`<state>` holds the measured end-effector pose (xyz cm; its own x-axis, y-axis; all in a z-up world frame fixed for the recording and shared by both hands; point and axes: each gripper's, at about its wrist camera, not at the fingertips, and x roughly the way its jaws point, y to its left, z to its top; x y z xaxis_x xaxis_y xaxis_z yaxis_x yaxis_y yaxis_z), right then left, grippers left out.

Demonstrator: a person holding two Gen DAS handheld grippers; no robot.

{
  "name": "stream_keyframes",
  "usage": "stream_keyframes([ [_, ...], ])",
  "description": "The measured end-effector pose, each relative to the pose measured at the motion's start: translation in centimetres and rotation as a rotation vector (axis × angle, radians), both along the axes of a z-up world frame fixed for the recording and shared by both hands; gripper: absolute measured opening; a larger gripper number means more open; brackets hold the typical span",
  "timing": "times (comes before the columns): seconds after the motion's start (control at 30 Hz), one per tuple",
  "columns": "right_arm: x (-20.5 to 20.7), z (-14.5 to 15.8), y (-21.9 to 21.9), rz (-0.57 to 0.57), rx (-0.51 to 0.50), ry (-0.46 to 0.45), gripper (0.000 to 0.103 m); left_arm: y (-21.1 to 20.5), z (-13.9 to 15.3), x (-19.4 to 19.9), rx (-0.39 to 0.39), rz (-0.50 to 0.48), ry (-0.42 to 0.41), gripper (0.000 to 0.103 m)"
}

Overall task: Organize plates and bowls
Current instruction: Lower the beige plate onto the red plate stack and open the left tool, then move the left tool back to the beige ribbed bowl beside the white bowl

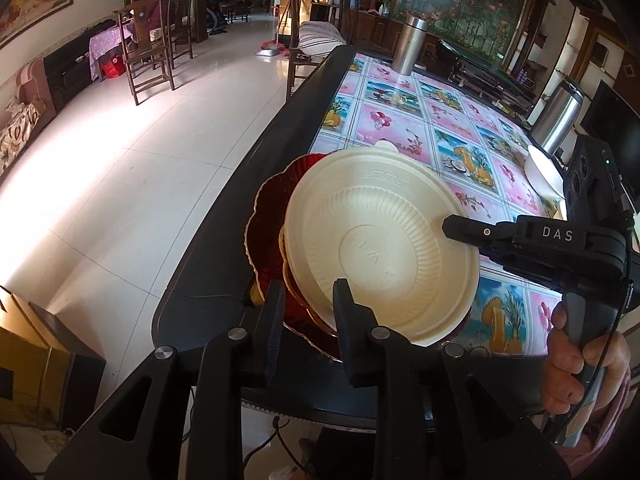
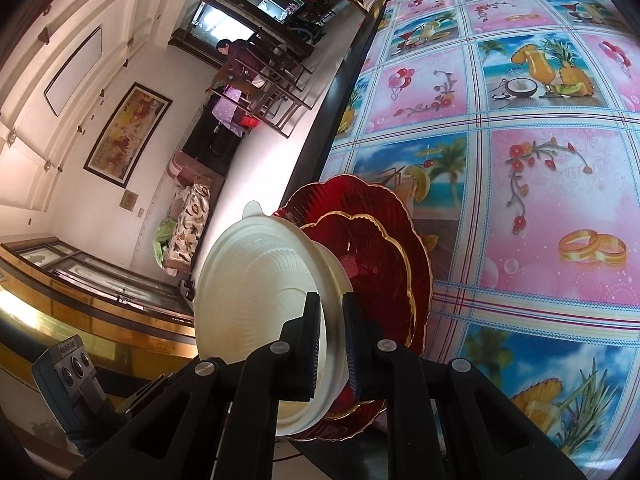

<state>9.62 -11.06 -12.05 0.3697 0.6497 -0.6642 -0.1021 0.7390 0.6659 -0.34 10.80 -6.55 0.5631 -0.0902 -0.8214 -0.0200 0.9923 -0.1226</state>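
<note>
Where the bowl sits: a cream bowl (image 1: 380,240) lies tilted on a stack of red plates (image 1: 268,220) at the near left corner of the table (image 1: 400,120), close to its dark edge.
Key relation: both tools meet at this one bowl. It lies straight ahead of the left gripper (image 1: 308,304), at its near rim, while the right gripper (image 2: 332,312) reaches in from the right side.
Axis: the bowl is round, so no long axis; its broad face tips up toward the near side.
Right gripper: pressed together on the bowl's rim, one finger on each side of the thin wall.
Left gripper: slightly spread, the bowl's near rim in the gap, pads apparently not pressing.
Nearer hand: judged equal in reach, but only the right has a hold.
Bowl's look: pale cream, thin and disposable-looking, ribbed in a ring, raised lettering at the centre, a small tab on the far rim.
Plates' look: deep red, scalloped, gold-edged, the smaller on the larger.
Likely step: settling the bowl onto the stack.
</note>
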Motion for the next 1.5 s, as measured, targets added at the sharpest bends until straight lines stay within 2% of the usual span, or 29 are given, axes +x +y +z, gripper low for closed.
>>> stream_keyframes([
  [0.07, 0.0, 0.0, -0.1, -0.002, 0.003, 0.001, 0.014, 0.6, 0.6, -0.3, -0.001, 0.022, -0.018, 0.032],
  [0.2, -0.1, 0.1, -0.1, -0.003, -0.003, 0.007, 0.014, 1.5, 2.1, -0.9, -0.007, 0.052, -0.068, 0.033],
  [0.3, -0.1, -0.1, 0.0, 0.006, 0.013, 0.026, 0.02, 1.2, 2.7, -1.1, -0.001, 0.05, -0.091, 0.035],
  [0.33, 0.0, 0.1, 0.1, 0.011, 0.011, 0.025, 0.029, 1.0, 2.8, -1.0, 0.001, 0.044, -0.093, 0.035],
  [0.37, -0.1, 0.2, 0.1, 0.012, 0.014, 0.026, 0.042, 0.7, 2.9, -0.9, 0.007, 0.039, -0.095, 0.035],
  [0.43, -0.3, 0.6, -0.4, 0.002, 0.014, 0.016, 0.051, -0.2, 3.1, -0.9, 0.026, 0.025, -0.103, 0.036],
  [0.67, -1.2, 2.4, -3.6, -0.055, 0.015, -0.067, 0.055, -4.6, 4.0, -0.3, 0.091, -0.06, -0.134, 0.036],
  [0.8, -1.6, 2.1, -6.6, -0.111, 0.029, -0.062, 0.055, -7.5, 4.6, 0.2, 0.12, -0.108, -0.157, 0.036],
  [0.9, -1.9, 1.8, -9.6, -0.163, 0.041, -0.054, 0.055, -10.0, 4.9, 0.6, 0.136, -0.151, -0.167, 0.036],
  [1.03, -2.7, 2.0, -13.9, -0.24, 0.061, -0.06, 0.055, -13.6, 5.0, 1.1, 0.149, -0.216, -0.173, 0.044],
  [1.5, -7.4, 5.2, -28.6, -0.501, 0.107, -0.159, 0.056, -26.0, 5.6, 2.3, 0.226, -0.42, -0.196, 0.044],
])
